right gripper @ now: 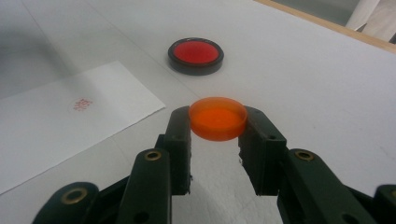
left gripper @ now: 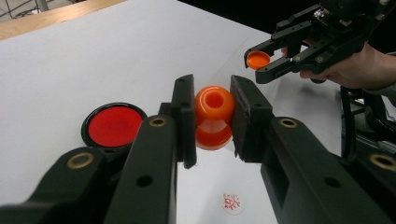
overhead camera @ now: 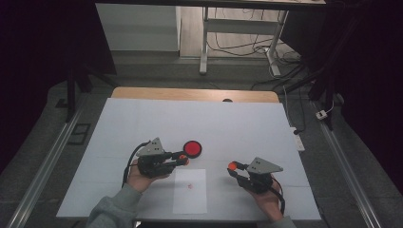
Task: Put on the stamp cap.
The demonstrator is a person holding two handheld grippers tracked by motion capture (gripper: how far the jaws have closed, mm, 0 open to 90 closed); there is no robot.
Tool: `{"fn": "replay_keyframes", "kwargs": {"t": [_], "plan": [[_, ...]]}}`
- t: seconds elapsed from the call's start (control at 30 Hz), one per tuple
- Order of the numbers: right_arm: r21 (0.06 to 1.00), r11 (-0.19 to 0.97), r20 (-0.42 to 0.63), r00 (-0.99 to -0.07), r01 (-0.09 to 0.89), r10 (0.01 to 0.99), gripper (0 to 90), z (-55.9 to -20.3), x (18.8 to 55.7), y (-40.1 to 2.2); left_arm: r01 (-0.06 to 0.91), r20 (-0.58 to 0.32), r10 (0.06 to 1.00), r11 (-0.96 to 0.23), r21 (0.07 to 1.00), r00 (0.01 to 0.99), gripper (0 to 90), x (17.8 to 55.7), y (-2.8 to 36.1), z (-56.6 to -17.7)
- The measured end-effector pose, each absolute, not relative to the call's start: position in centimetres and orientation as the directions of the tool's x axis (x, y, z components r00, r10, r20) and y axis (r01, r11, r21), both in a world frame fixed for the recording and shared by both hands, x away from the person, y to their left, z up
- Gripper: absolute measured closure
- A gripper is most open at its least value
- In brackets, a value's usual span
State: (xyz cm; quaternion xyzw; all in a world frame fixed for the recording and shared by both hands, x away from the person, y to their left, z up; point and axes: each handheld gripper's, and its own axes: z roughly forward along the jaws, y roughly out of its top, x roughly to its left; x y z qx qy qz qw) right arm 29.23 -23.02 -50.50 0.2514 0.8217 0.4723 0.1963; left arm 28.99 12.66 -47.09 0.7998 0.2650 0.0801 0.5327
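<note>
Your left gripper is clamped on the small orange stamp and your right gripper on its light, slick cap above the surface, so grip the rims squarely.

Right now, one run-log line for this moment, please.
left gripper: shut on orange stamp | right gripper: shut on orange cap | red ink pad: open on table | paper: stamped

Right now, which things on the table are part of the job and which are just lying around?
In use:
- orange stamp body, clamped in the left gripper
- orange cap, clamped in the right gripper
- red ink pad
- paper sheet bearing a red stamp mark

Lying about:
- white table cover
- power strip off the table edge
</note>
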Motion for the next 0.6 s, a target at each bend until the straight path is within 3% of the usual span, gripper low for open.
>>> {"fn": "replay_keyframes", "kwargs": {"t": [0.6], "plan": [[0.872,0.441,-0.082,-0.825,0.213,0.560,64.6,-50.8,29.2,-20.9,0.340,-0.160,0.498,-0.294,0.893,0.852,72.0,28.9,12.3,-47.2]]}}
